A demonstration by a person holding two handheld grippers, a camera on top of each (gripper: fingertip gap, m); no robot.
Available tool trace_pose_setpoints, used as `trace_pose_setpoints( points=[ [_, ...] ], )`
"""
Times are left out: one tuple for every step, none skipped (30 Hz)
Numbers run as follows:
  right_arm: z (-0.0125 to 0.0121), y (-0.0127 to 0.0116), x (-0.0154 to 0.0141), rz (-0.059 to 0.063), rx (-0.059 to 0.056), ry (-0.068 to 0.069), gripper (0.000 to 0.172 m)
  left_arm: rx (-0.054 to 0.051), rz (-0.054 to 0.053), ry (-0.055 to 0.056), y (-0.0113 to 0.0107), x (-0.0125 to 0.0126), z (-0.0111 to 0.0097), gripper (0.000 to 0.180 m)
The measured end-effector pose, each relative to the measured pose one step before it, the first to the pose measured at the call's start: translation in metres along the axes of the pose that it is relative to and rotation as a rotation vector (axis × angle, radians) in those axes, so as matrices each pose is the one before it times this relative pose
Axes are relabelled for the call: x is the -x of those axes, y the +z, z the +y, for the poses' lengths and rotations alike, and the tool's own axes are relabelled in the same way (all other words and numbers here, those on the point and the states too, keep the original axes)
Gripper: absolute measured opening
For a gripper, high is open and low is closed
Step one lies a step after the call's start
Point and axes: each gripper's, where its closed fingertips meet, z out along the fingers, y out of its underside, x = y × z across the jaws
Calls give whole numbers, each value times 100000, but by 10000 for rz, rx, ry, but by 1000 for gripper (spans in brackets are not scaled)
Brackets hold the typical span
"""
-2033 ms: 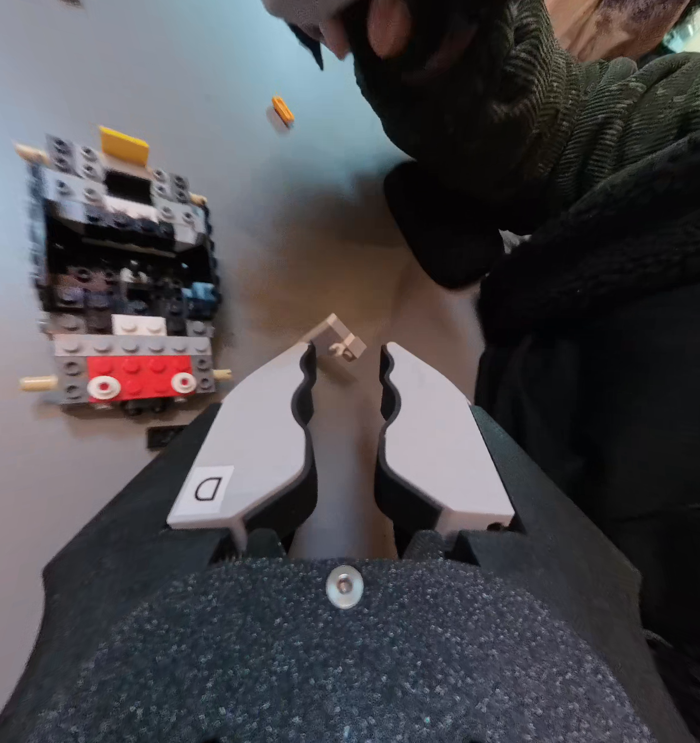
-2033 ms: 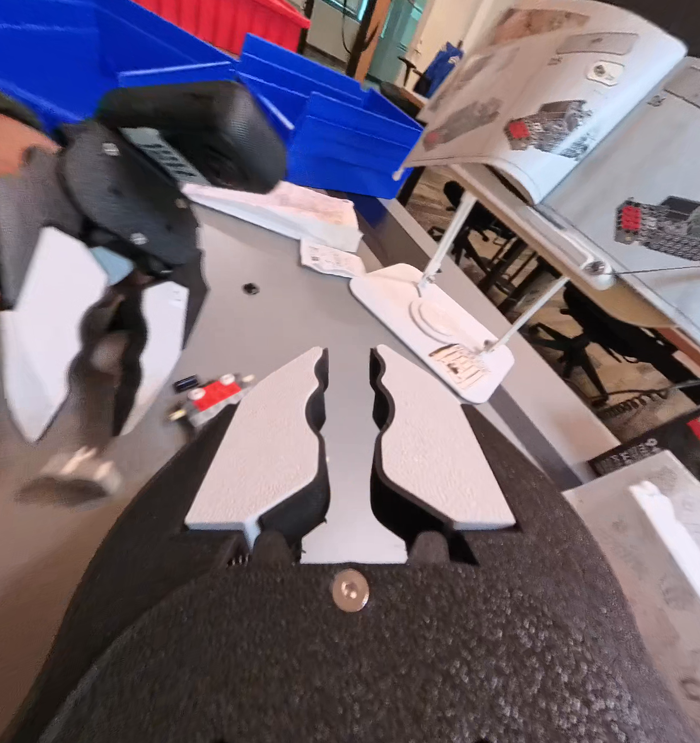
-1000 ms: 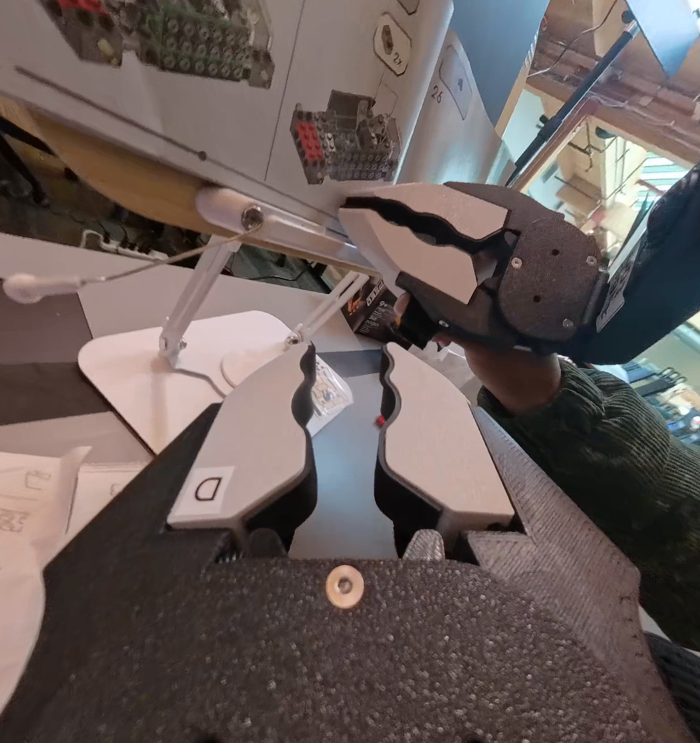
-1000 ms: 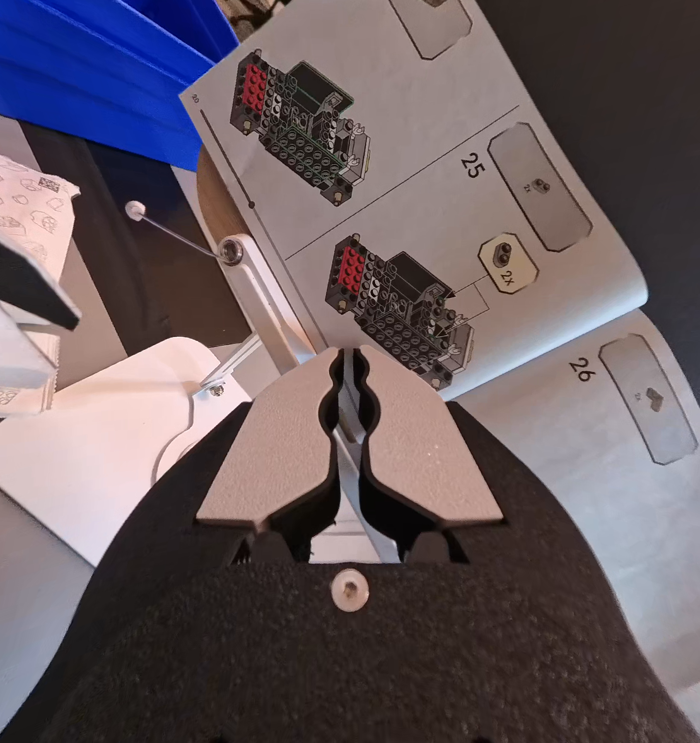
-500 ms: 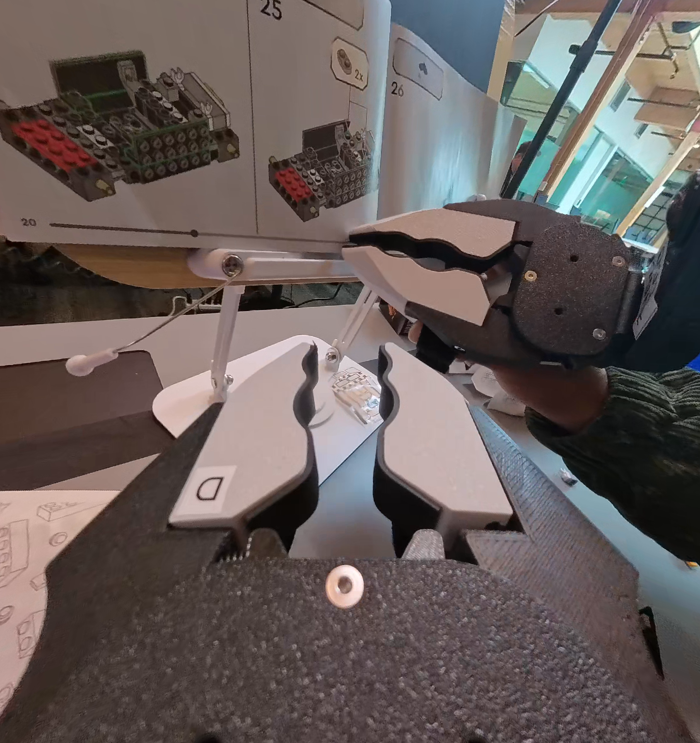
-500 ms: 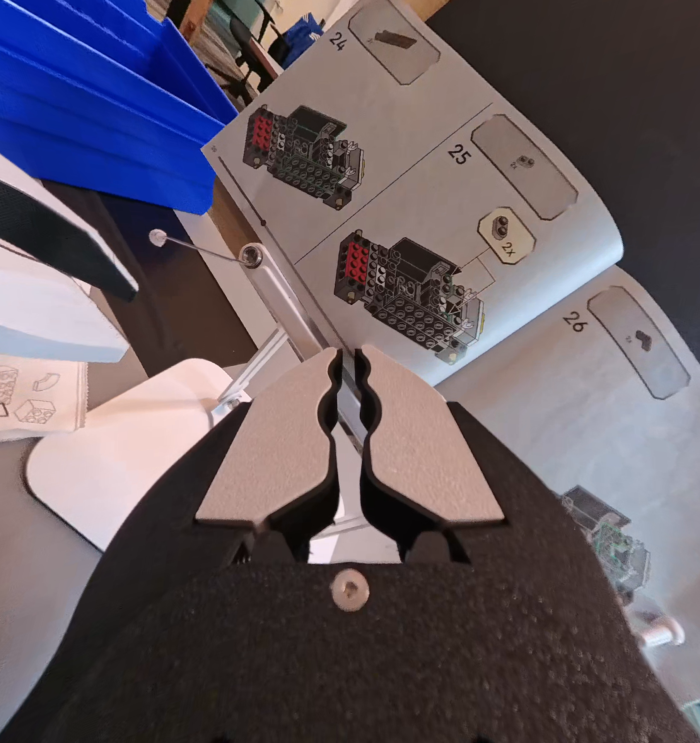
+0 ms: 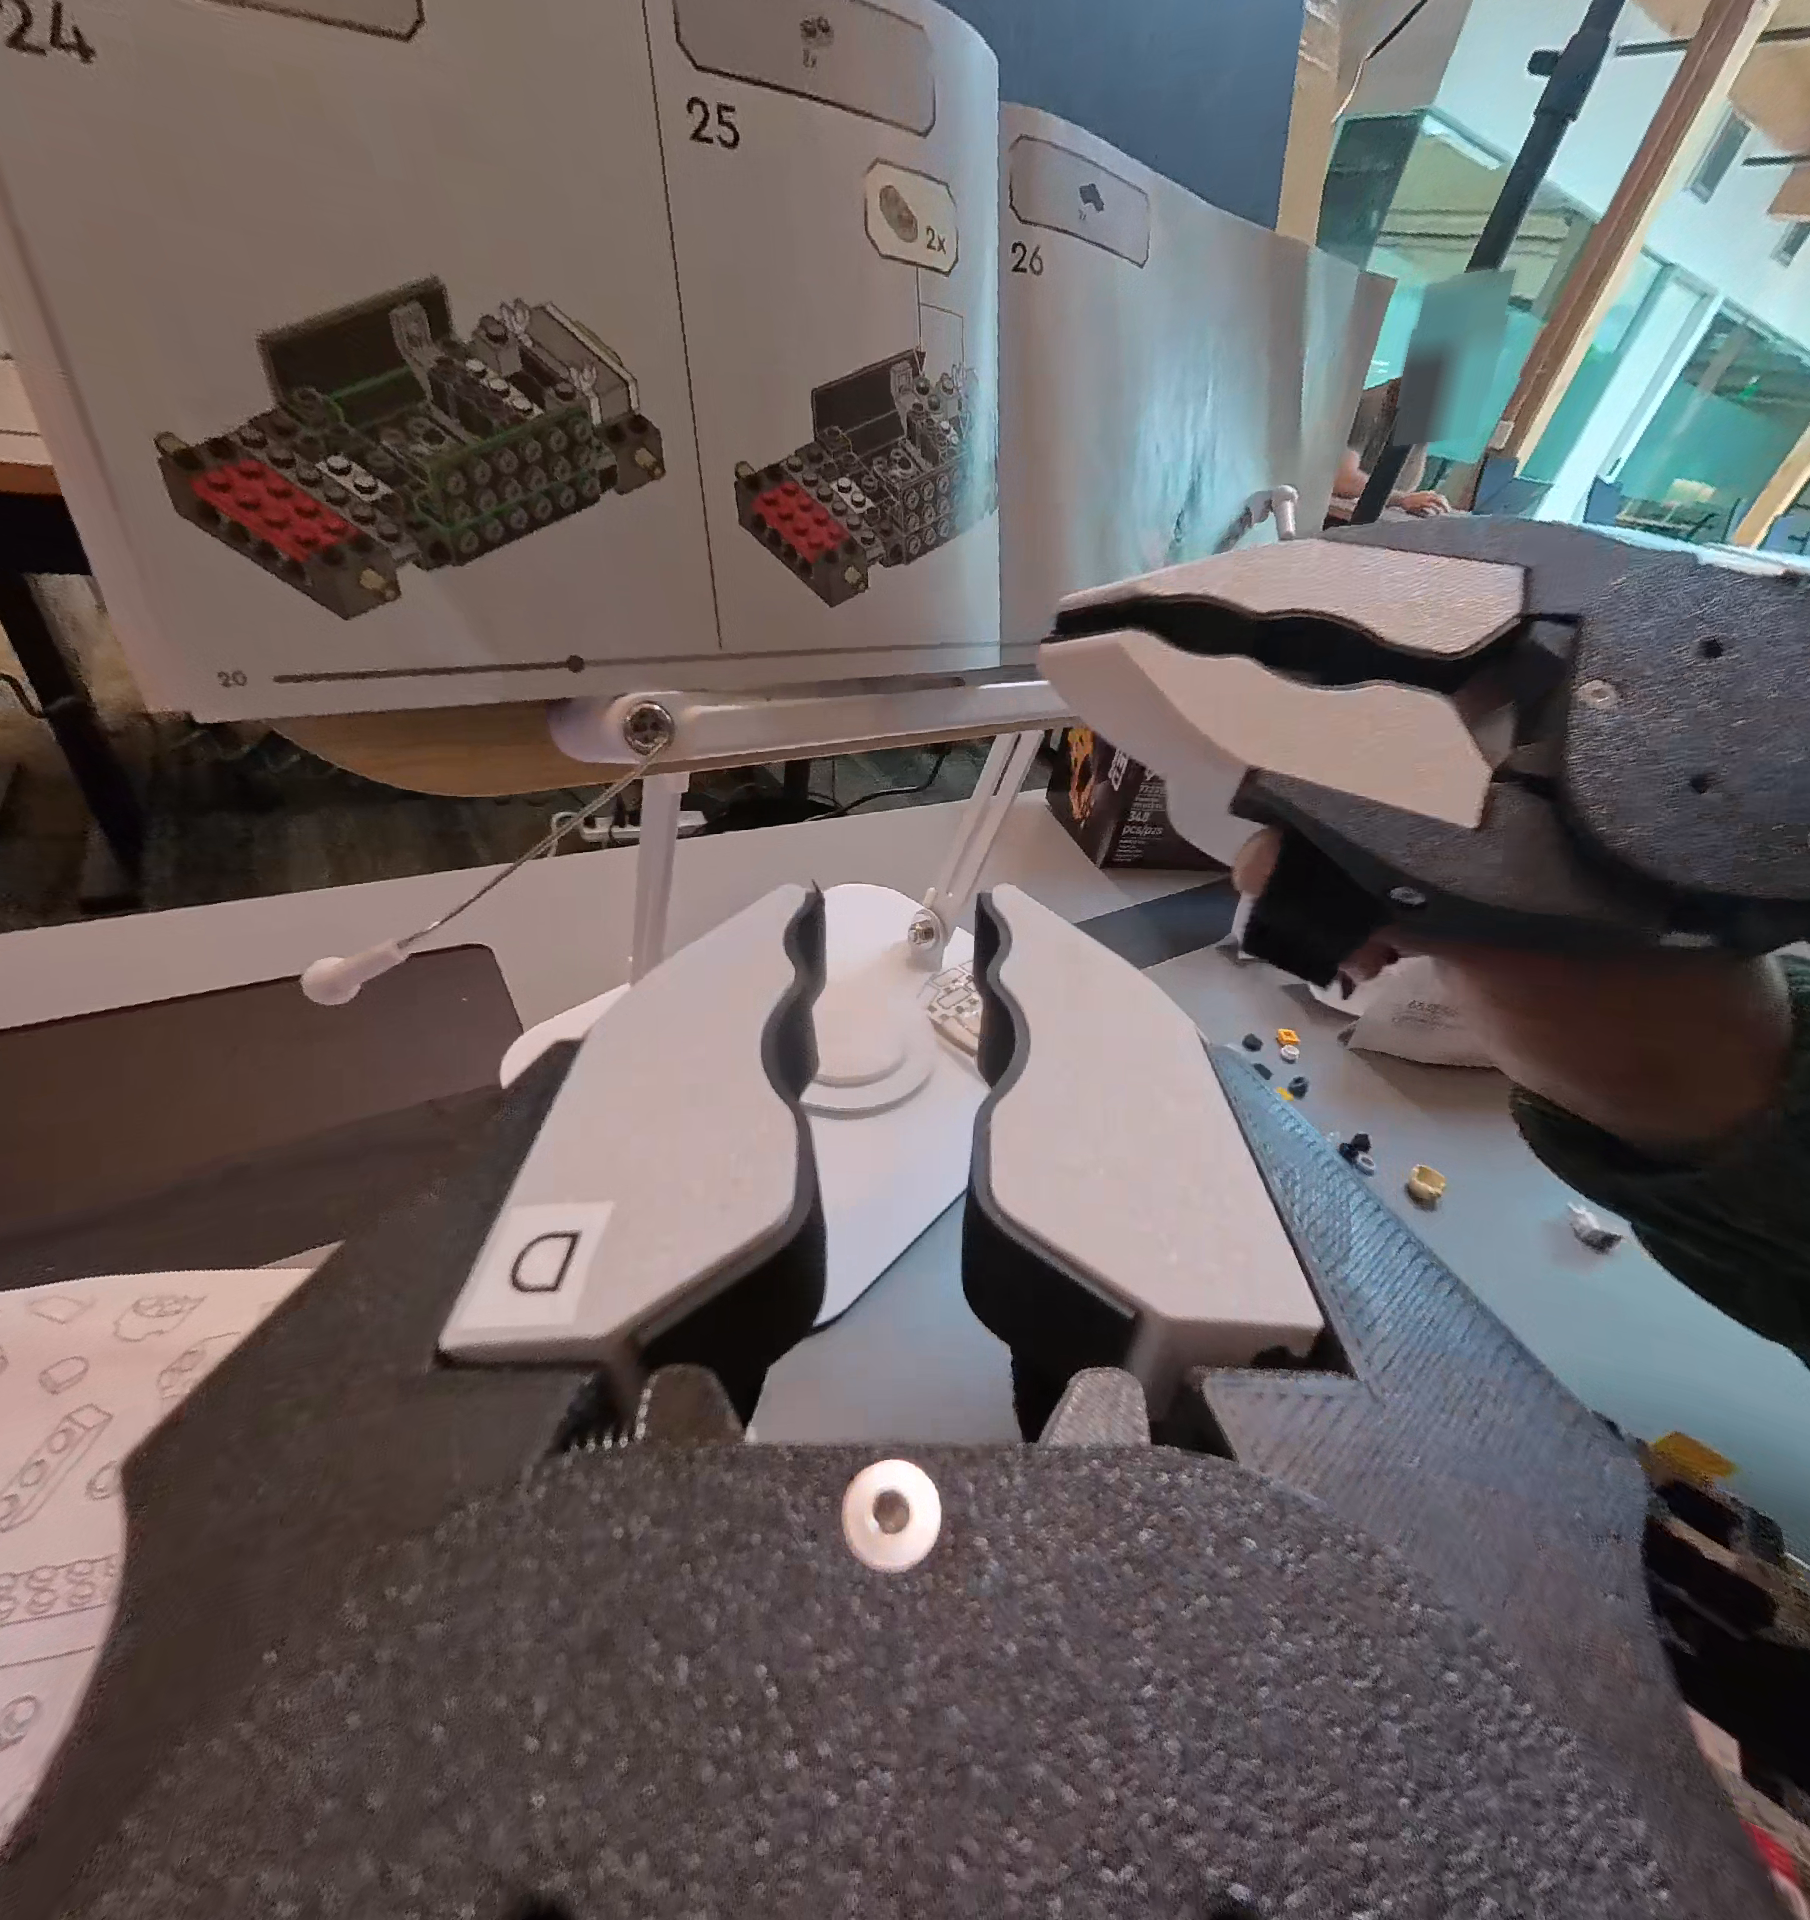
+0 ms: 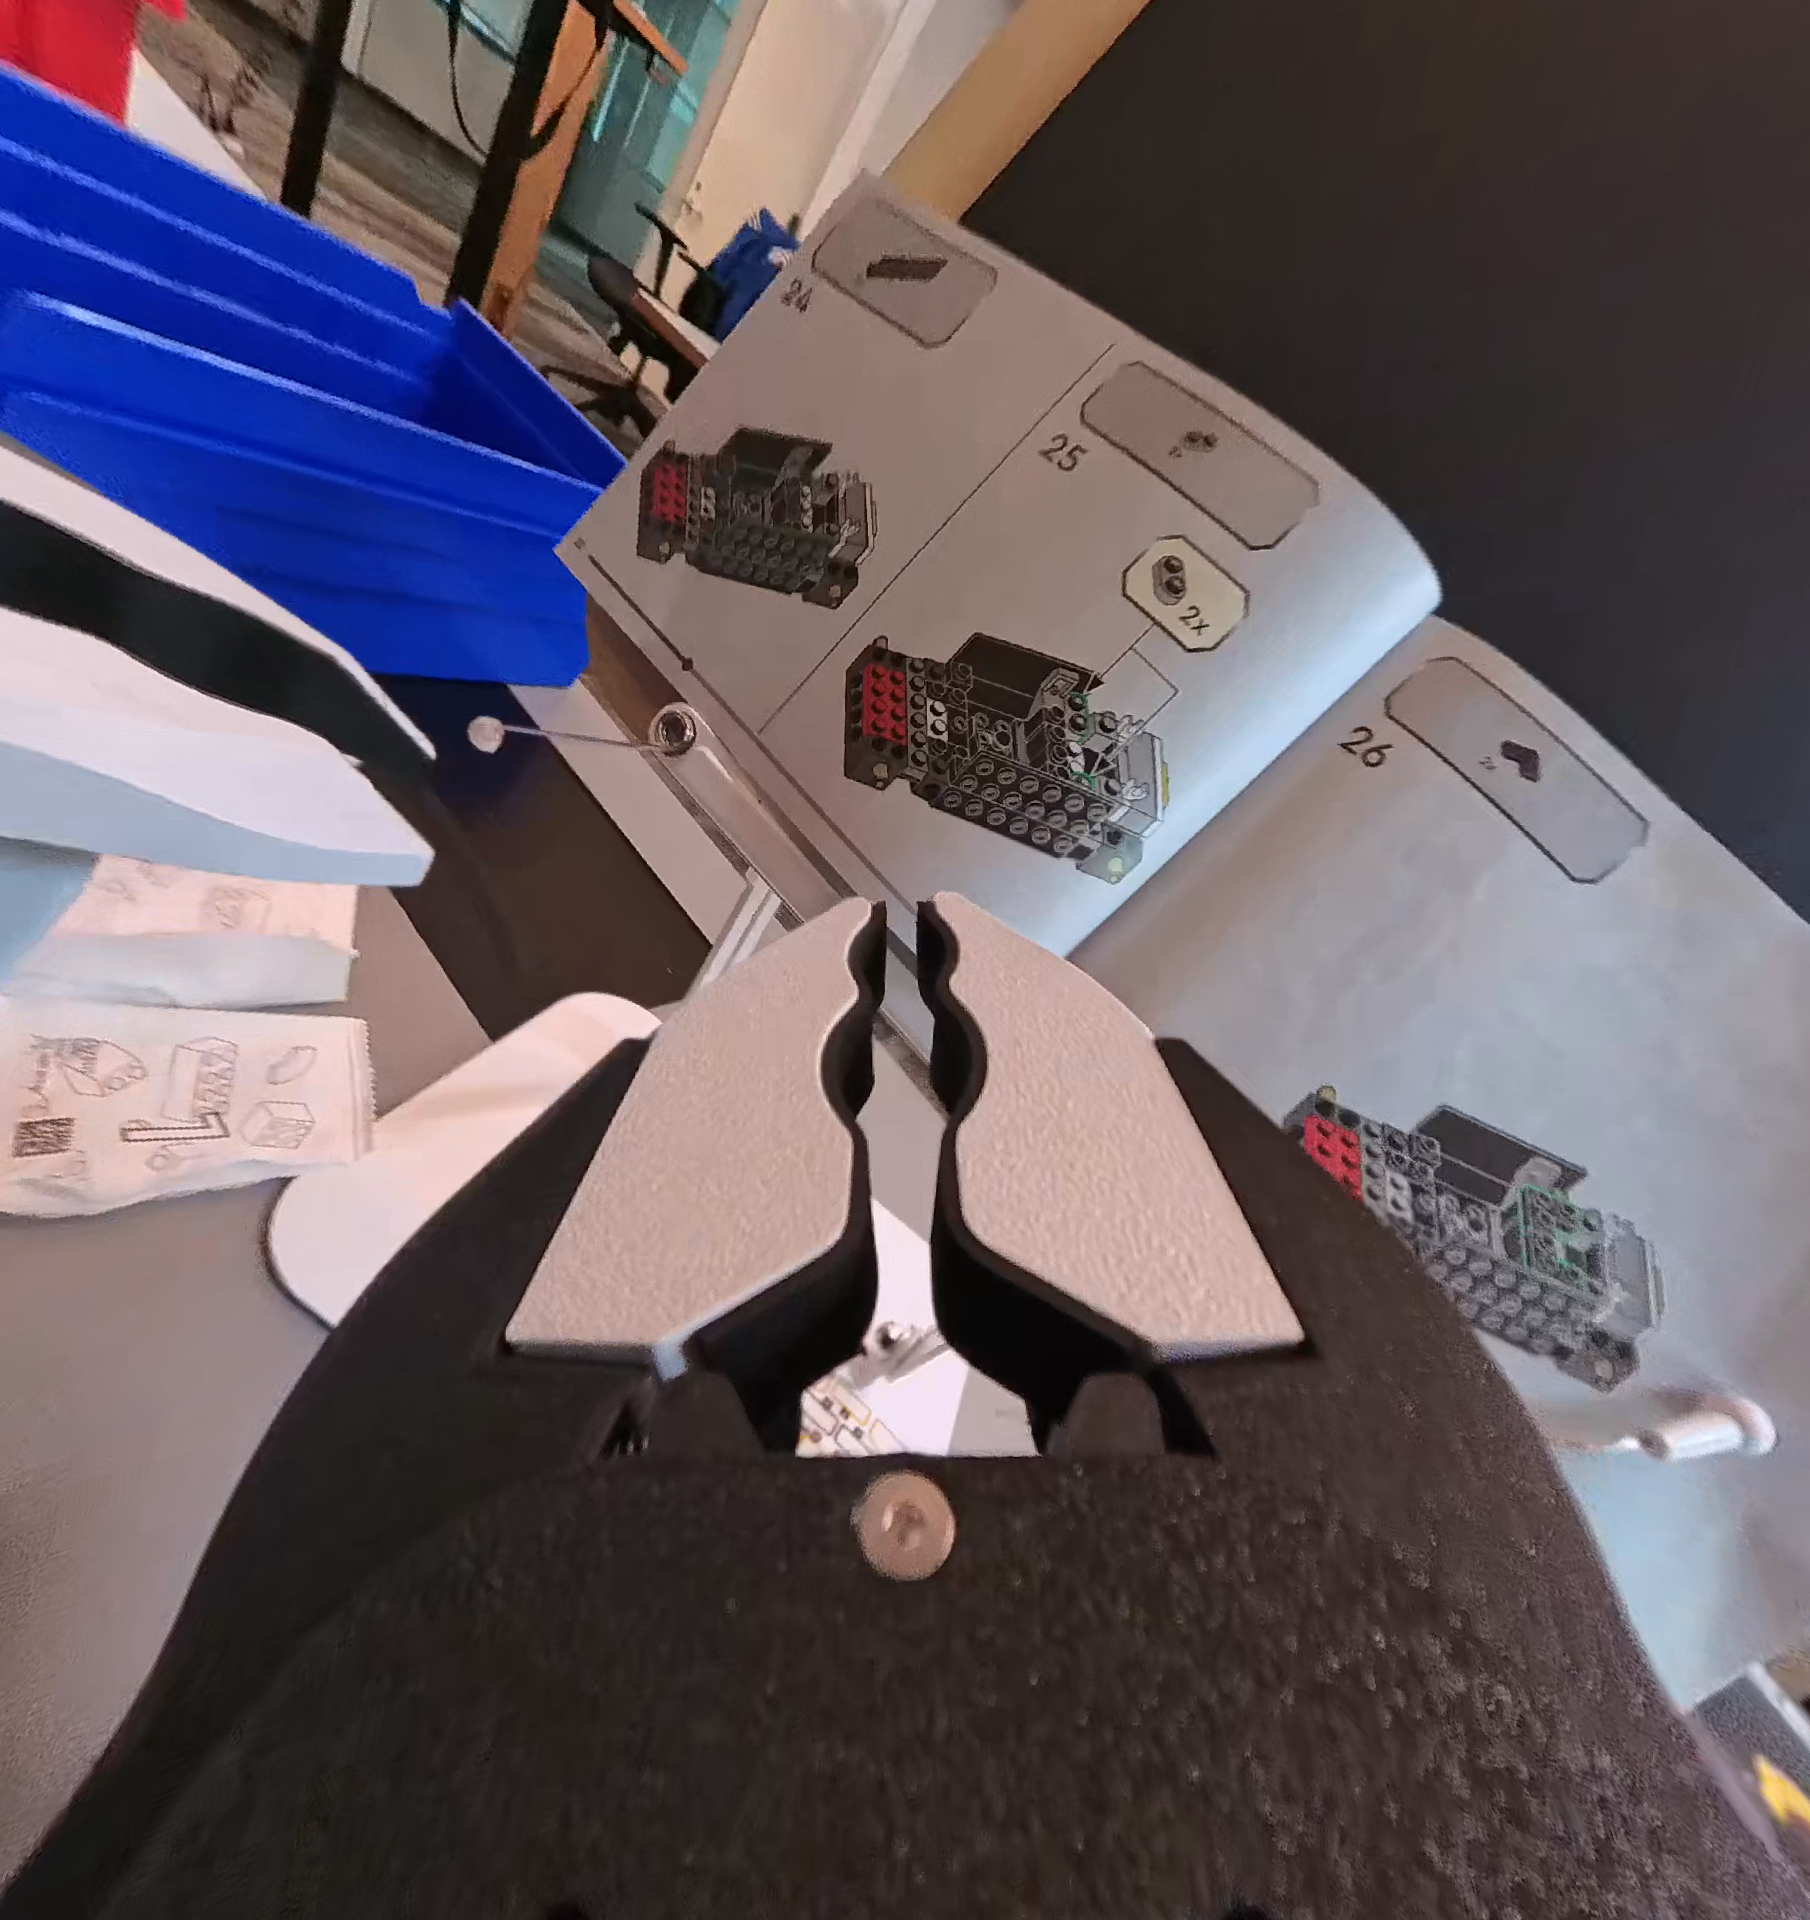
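L wrist view: left gripper (image 7: 899, 906) spread apart, nothing between the fingers, hovering over the white stand base (image 7: 870, 1081). Beyond it, right gripper (image 7: 1055, 636) reaches in from the right, its fingers nearly together on the stand's ledge bar (image 7: 828, 717), just under the open instruction booklet (image 7: 485, 343). Small loose bricks (image 7: 1358, 1148) lie on the grey table (image 7: 1483, 1288).

R wrist view: right gripper (image 8: 901, 914) w/ narrow slit only, pinching the ledge bar (image 8: 719, 790) at the booklet's lower edge. Blue bins (image 8: 288, 436) and a printed bag (image 8: 153, 1101) lie at left.
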Motion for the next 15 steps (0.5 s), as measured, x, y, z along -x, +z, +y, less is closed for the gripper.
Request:
trace_pose_setpoints(
  points=[
    [-258, -521, -34, -59, -126, 251, 5, 14, -39, 137, -91, -38, -57, 27],
    [-275, -593, 12, -105, -114, 257, 5, 0, -60, 166, -132, -9, -103, 27],
    [-266, -668, 63, -134, -93, 248, 6, -9, -67, 176, -163, 11, -126, 27],
    [-275, -762, 120, -170, -94, 256, 6, 6, -79, 168, -194, 36, -110, 27],
    [-329, -855, 186, -214, -120, 288, 7, 5, -67, 152, -213, 48, -106, 27],
    [-366, -941, 148, -174, -151, 292, 7, -12, -60, 135, -228, 39, -109, 26],
    [-337, -988, 107, -143, -126, 244, 7, -22, -65, 131, -237, 61, -94, 26],
    [-300, -987, 114, -133, -107, 204, 9, 1, -67, 135, -215, 45, -27, 25],
    [-258, -1020, 61, -68, -98, 193, 10, 3, -78, 153, -188, 68, 11, 25],
    [-245, -1071, 8, -15, -115, 178, 11, -4, -96, 160, -177, 89, 30, 24],
    [-222, -1114, -38, 47, -143, 143, 13, -3, -103, 156, -147, 102, 46, 23],
    [-183, -1137, -119, 116, -138, 80, 14, 1, -81, 137, -129, 61, 48, 22],
    [-129, -1165, -140, 139, -131, 25, 18, 3, -48, 118, -108, 4, 57, 21],
    [-77, -1171, -205, 178, -120, -9, 21, -4, -59, 114, -104, 15, 37, 21],
    [38, -1130, -227, 183, -89, -42, 23, -32, -69, 116, -107, 30, 0, 20]
  ],
)
